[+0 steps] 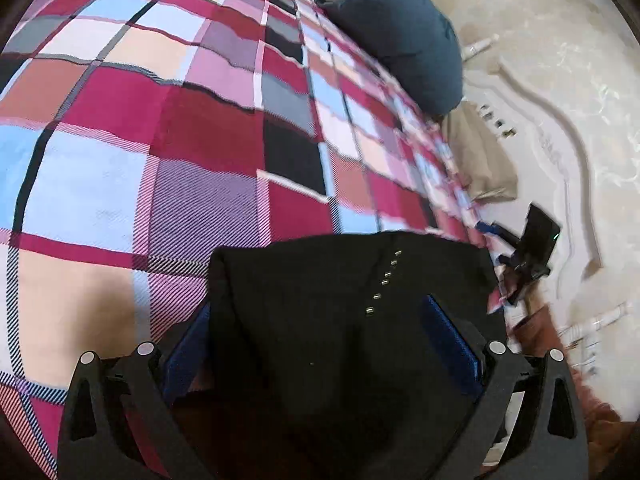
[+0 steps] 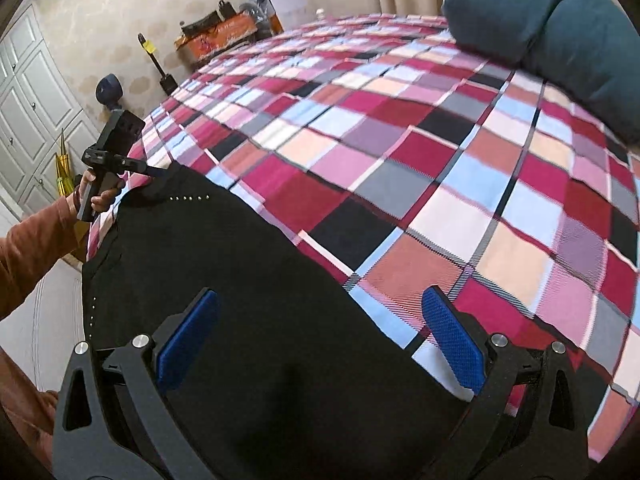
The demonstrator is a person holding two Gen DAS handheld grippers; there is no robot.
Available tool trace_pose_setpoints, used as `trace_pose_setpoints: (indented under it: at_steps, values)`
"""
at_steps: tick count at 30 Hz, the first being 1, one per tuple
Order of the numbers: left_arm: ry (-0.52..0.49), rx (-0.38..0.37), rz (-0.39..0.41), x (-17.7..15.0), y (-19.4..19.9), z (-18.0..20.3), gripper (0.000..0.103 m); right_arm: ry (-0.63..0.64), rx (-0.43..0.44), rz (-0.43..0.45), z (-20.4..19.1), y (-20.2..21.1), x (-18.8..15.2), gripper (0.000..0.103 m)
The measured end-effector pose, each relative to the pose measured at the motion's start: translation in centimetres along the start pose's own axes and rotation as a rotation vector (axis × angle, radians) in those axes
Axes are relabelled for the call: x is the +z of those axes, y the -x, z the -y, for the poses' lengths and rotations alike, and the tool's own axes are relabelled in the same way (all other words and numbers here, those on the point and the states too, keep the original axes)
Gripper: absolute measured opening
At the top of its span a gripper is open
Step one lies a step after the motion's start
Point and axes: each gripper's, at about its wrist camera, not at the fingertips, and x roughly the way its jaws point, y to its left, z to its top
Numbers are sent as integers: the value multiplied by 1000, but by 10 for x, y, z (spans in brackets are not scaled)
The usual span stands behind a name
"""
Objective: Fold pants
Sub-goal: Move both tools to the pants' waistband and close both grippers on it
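Pants [image 2: 248, 320], black with a row of small metal studs [image 2: 188, 198], lie flat at the near edge of the bed [image 2: 440, 168], on its plaid cover; left gripper [image 1: 320, 344] has jaws spread wide over the fabric, blue pads [image 1: 452, 344] apart; right gripper [image 2: 316, 332] likewise wide apart above the pants; teal pillow [image 2: 560, 40] far back on bed.

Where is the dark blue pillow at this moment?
The dark blue pillow lies at the far right of the plaid bedspread in the right wrist view, well beyond the black pants.
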Motion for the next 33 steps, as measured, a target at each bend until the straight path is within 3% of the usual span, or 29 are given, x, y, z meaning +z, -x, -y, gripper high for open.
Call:
trace_pose_setpoints:
  at_steps: [2, 5, 7, 8, 9, 13, 14, 15, 16, 17, 19, 21, 26, 33]
  values:
    - [-30, 9, 3, -1, -3, 3, 98, -10, 18, -30, 6, -8, 2, 101]
    - [1, -12, 1, 3, -4, -2, 98, -19, 27, -75, 13, -22, 6, 100]
    - [19, 6, -8, 6, -6, -2, 98, -27, 57, -108, 18, -31, 7, 89]
    - [8, 27, -18, 6, -7, 1, 98, -31, 76, -131, 21, -37, 9, 73]
    - [-22, 66, -27, 8, -10, 9, 98, -33, 89, -152, 22, -42, 10, 64]
    - [-86, 148, -22, 10, -17, 16, 97, 7, 63, -207, 19, -59, 16, 64]
    - [-86, 154, -16, 11, -18, 16, 93, 5, 93, -222, 18, -63, 17, 64]
    - [-80, 162, -7, 13, -18, 15, 85, 5, 102, -234, 17, -65, 18, 63]
    - [-67, 183, 3, 15, -16, 12, 57, 13, 83, -261, 14, -70, 19, 57]
    - [-45, 196, 4, 16, -14, 8, 28, 18, 66, -288, 13, -75, 18, 34]
    - [72, 150, -10, 18, -10, -13, 17, 29, 49, -317, 9, -77, 18, 13]
    - [115, 117, -8, 19, -8, -20, 13, 17, 43, -304, 5, -72, 18, 8]
    - [20, 154, 8, 16, -6, 4, 9, 59, -53, -198, -21, -40, 15, 7]
    - [-44, 32, 148, 4, 40, 43, 8, 109, -167, -17, -71, 23, 0, 7]
